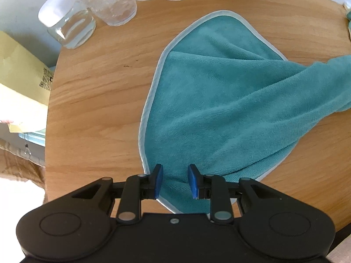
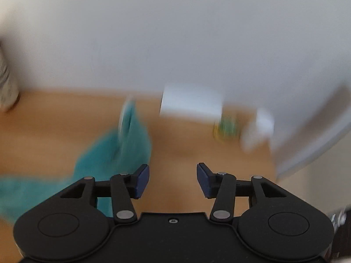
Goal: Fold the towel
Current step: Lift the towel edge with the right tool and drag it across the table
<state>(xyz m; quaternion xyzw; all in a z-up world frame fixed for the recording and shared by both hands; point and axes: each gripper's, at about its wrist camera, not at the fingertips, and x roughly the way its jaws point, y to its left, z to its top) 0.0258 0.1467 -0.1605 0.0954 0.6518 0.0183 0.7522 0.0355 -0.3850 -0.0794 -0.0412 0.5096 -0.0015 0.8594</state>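
No readable text, tiny print on yellow box (image 1: 22,74) illegible

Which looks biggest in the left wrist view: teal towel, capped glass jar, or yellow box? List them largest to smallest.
1. teal towel, by far the largest.
2. yellow box, though cut off by the frame edge, so unsure.
3. capped glass jar, looks similar to the box; fisheye distortion blurs the call.

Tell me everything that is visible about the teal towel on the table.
The towel is teal, of a soft terry-like cloth, with a pale light-blue border. It lies on the wooden table, partly folded over itself and creased, not flat; one part trails toward the right edge of the left wrist view. The left gripper stands open at its near corner, gripping nothing. The right wrist view is blurred and shows the towel only as a teal patch.
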